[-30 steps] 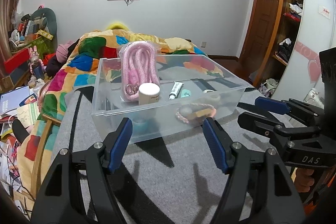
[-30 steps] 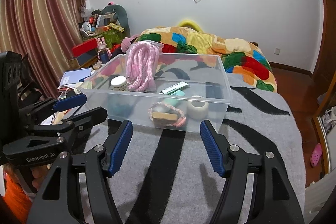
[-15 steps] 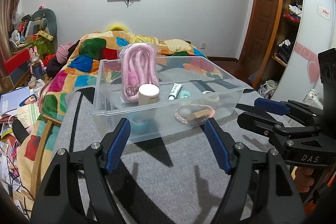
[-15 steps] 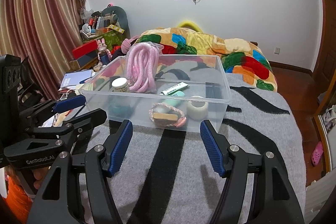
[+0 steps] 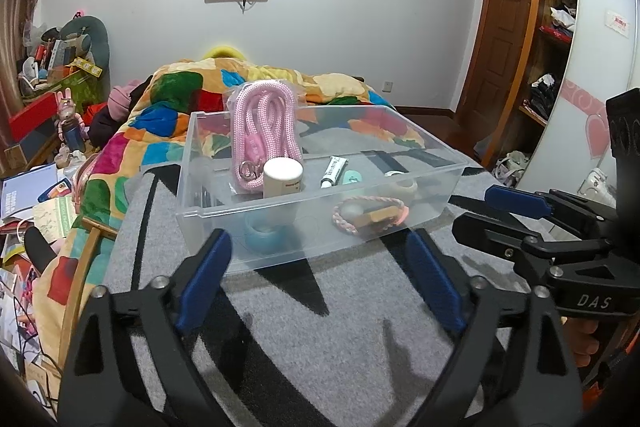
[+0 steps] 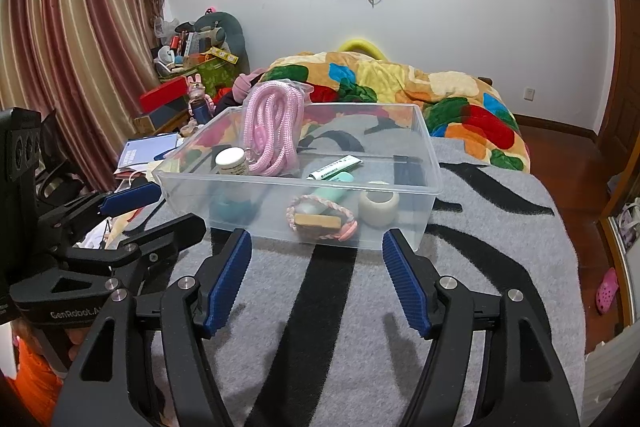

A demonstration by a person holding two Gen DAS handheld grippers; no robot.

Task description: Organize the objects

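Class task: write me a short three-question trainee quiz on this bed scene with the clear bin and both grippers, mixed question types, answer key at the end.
1. True or false: the left gripper is holding the pink rope.
2. Multiple choice: the white tape roll lies in the clear bin at its A) near right corner, B) far left corner, C) outside, on the blanket.
3. Fill in: the jaws of the right gripper are ____.

Key: 1 false; 2 A; 3 open.
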